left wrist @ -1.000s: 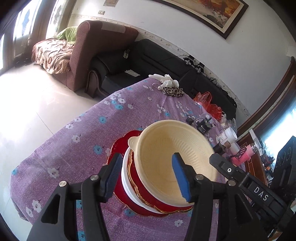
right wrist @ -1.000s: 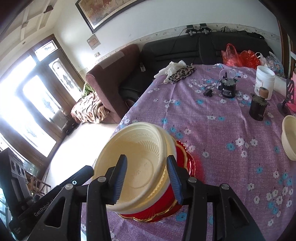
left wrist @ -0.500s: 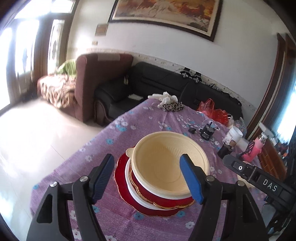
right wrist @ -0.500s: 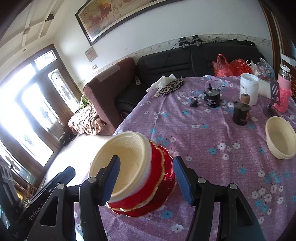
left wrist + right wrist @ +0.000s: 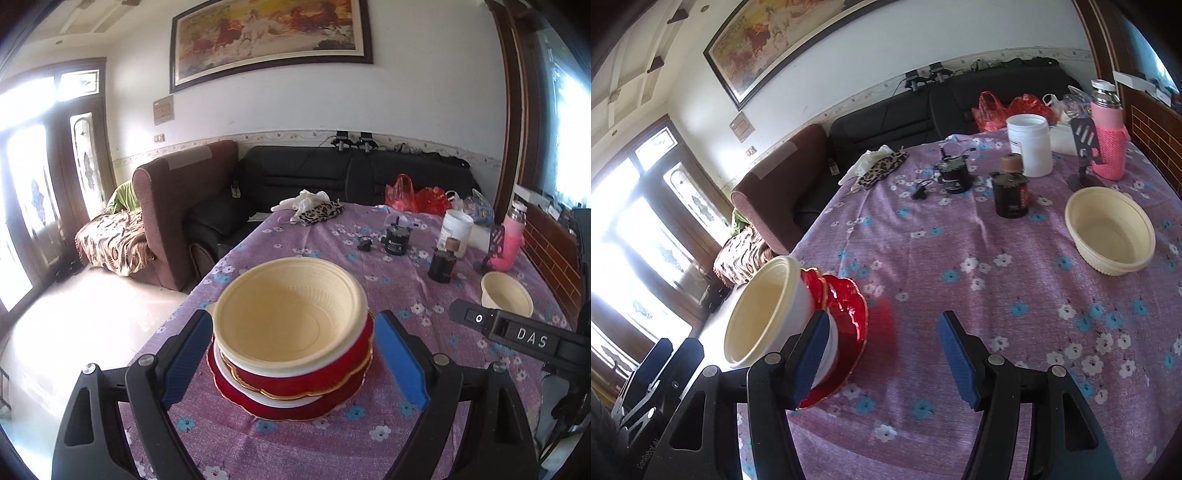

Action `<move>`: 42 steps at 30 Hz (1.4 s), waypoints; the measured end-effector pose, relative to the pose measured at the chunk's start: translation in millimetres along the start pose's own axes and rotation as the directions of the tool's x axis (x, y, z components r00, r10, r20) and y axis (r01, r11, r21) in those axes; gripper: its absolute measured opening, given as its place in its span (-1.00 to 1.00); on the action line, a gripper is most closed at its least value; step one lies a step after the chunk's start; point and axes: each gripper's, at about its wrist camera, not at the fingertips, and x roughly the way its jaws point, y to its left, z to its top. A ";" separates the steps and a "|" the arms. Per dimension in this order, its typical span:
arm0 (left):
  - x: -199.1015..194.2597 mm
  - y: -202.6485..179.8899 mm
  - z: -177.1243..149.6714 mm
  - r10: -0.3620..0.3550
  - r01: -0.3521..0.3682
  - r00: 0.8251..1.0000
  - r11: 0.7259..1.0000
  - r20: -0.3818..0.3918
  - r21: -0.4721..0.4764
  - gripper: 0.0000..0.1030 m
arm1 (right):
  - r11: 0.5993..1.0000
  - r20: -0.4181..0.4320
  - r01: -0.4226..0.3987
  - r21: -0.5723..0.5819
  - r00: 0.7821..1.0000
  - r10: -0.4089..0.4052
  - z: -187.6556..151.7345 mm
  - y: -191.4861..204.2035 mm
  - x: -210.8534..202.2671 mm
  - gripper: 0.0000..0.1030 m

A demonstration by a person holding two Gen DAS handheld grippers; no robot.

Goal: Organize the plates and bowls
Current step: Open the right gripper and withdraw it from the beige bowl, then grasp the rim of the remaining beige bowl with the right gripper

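A large cream bowl (image 5: 288, 314) sits on top of a stack of red and white plates (image 5: 295, 402) on the purple flowered tablecloth (image 5: 332, 443). My left gripper (image 5: 293, 356) is behind the stack with a blue pad on each side. Its jaws are opening and the pads are clear of the dishes. In the right wrist view the same cream bowl (image 5: 761, 314) and red plates (image 5: 849, 306) are at the left. My right gripper (image 5: 884, 358) is open over bare cloth beside them. A second, smaller cream bowl (image 5: 1110, 236) stands alone at the right.
At the far end of the table are a white jar (image 5: 1030, 144), a dark bottle (image 5: 1010, 192), a pink-sleeved flask (image 5: 1108, 144), a small black device (image 5: 955, 177) and a leopard-print cloth (image 5: 882, 168). The stack stands near the table's left edge, with floor and sofas beyond.
Both grippers have let go of the large cream bowl's rim, widened and drawn back. The left one has rolled level; the right one has swung right, off the stack.
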 end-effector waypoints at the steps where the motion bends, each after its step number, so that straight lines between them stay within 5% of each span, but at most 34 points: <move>1: -0.6 -5.7 -1.0 -0.002 0.002 1.000 1.000 -0.004 0.012 0.73 | 1.000 0.002 0.002 0.008 1.000 -0.002 -0.3 -5.6 -2.5 0.30; 14: -0.1 -67.8 -13.1 -0.102 0.110 0.992 0.988 -0.076 0.110 0.73 | 0.981 0.064 0.091 0.172 0.993 -0.104 0.0 -109.5 -46.4 0.31; 24: 17.5 -102.9 -32.4 -0.231 0.258 0.949 0.960 -0.213 0.110 0.73 | 0.889 0.079 0.242 0.388 0.953 -0.294 9.0 -224.8 -78.0 0.31; 29: 34.6 -110.1 -35.7 -0.305 0.331 0.906 0.943 -0.294 0.042 0.73 | 0.871 0.067 0.268 0.413 0.944 -0.322 17.6 -248.5 -64.8 0.30; 38: 46.9 -123.3 -32.5 -0.338 0.357 0.894 0.934 -0.296 0.014 0.73 | 0.848 0.072 0.267 0.457 0.940 -0.335 44.5 -283.4 -21.0 0.30; 42: 60.6 -133.7 -31.4 -0.330 0.354 0.886 0.935 -0.325 0.016 0.73 | 0.866 0.060 0.223 0.448 0.959 -0.277 47.3 -293.1 2.9 0.30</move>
